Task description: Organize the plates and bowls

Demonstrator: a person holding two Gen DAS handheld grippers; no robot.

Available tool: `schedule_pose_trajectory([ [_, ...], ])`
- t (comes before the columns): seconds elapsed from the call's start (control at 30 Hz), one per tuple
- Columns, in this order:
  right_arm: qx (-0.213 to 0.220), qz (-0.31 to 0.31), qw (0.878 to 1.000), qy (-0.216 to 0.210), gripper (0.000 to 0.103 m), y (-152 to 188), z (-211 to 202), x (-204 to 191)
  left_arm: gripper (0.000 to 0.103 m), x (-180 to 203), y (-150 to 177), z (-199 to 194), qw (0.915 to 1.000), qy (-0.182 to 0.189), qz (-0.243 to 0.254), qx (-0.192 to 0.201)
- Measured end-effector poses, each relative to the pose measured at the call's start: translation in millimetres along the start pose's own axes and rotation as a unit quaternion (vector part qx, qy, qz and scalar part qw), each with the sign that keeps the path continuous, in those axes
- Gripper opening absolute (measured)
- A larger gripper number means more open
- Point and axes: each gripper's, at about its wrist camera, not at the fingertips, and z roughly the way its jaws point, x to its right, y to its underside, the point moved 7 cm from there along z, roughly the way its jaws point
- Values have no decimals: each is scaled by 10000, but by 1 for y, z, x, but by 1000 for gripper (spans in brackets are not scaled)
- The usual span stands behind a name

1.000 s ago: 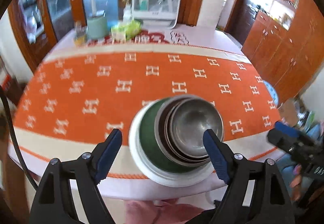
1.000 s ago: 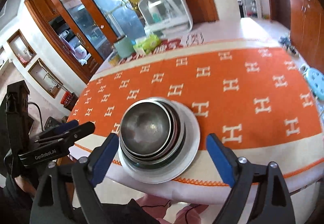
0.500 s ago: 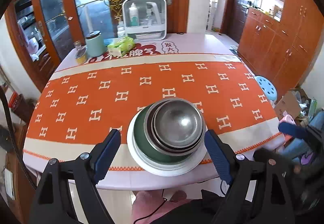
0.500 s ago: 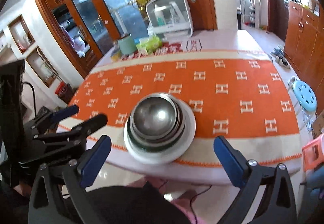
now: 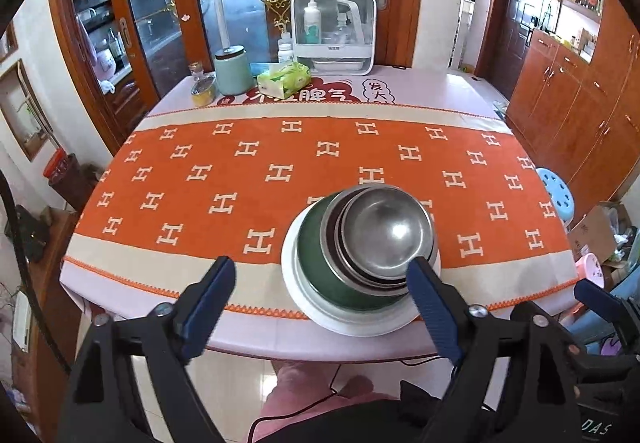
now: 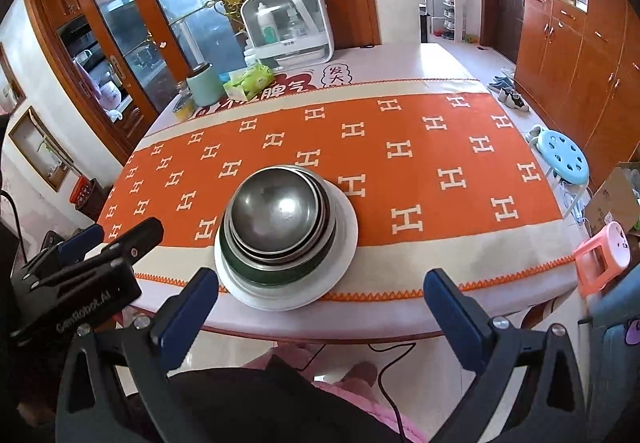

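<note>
Steel bowls sat nested in a green bowl on a white plate near the table's front edge, on the orange H-patterned cloth; how many steel bowls were stacked was hard to count, their rims overlapping. The left gripper and the right gripper hung off the front edge, jaws spread wide, holding nothing and touching nothing. Round, shiny metal reflected light; the plate looked smooth and glazed

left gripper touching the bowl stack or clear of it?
Apart. Right wrist view shows the left gripper off to the stack's left, with tablecloth visible between them; its jaws are open and hold nothing.
</note>
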Motion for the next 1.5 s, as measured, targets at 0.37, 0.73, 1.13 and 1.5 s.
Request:
schedule_pose_trajectory([
  [0.37,-121,-176,9997,-96,103,4,3,-17,100,-24,11,-3,9989,-375,-220,-158],
  [0.73,-151,-161,9998,-16,103,8,1,-18,102,-26,21,3,9986,-350,-206,-338],
  [1.13,-101,-96,9999,60,103,8,0,-13,102,-20,22,8,9988,-295,-145,-362],
  [1.5,-99,-64,9999,86,103,6,1,-8,102,-15,19,12,9985,-308,-72,-445],
])
